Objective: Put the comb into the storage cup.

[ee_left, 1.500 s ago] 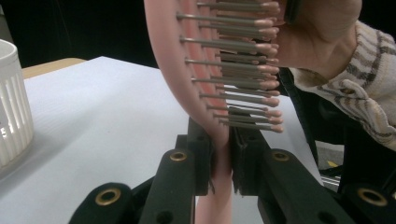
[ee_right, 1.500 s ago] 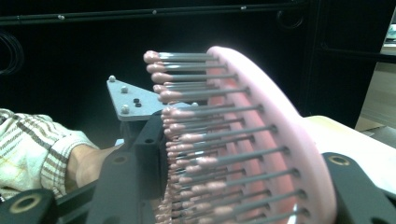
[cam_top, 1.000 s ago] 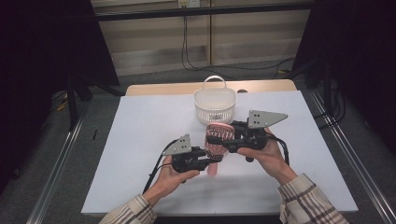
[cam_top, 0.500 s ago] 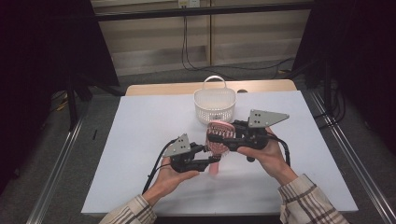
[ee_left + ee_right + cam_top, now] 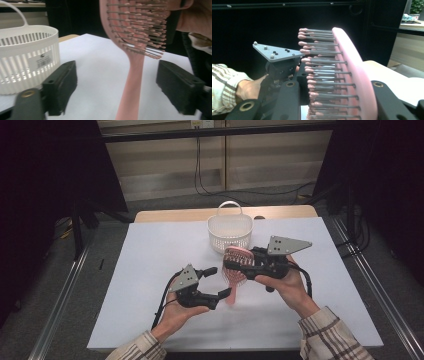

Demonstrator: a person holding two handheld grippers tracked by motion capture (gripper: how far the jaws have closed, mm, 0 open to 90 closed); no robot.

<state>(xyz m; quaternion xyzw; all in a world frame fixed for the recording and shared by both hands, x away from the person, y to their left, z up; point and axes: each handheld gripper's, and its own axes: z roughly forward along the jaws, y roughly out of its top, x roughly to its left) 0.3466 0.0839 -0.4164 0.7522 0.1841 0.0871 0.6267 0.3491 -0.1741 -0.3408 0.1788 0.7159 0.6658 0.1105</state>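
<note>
The right gripper point(image 5: 337, 100) has its two black jaws clamped on a pink brush point(image 5: 352, 75) — one against the bristle tips, one against the back. The bristles point toward nine o'clock. At nine o'clock, farther off, the left gripper point(image 5: 277, 62) sits in a hand point(image 5: 249, 88) with a plaid sleeve point(image 5: 222, 85).

White slatted basket point(image 5: 230, 231) sits upright at twelve o'clock on the pale worktop point(image 5: 150, 265), its handle arched over the top. Dark cables point(image 5: 207, 182) hang behind it, against the wall panels at the back.
</note>
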